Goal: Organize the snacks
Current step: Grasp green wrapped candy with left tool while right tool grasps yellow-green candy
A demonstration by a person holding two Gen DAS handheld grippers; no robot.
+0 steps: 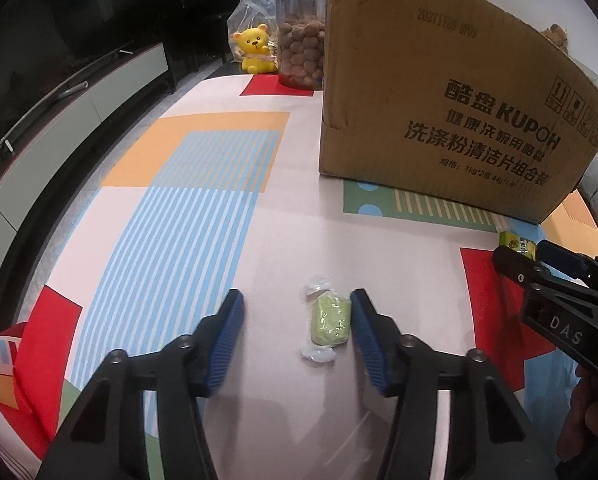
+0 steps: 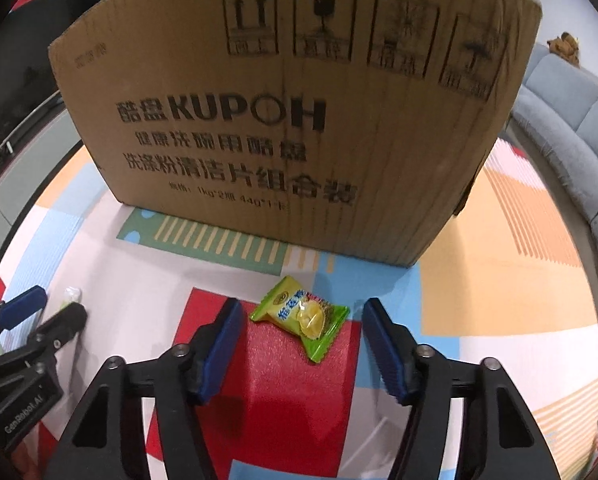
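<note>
One candy (image 2: 71, 294) half behind left gripper (image 2: 57, 306)

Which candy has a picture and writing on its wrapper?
The green-and-yellow candy lying on the red patch between the right claw's fingers. The pale green candy at the left claw has a clear, plain wrapper.
</note>
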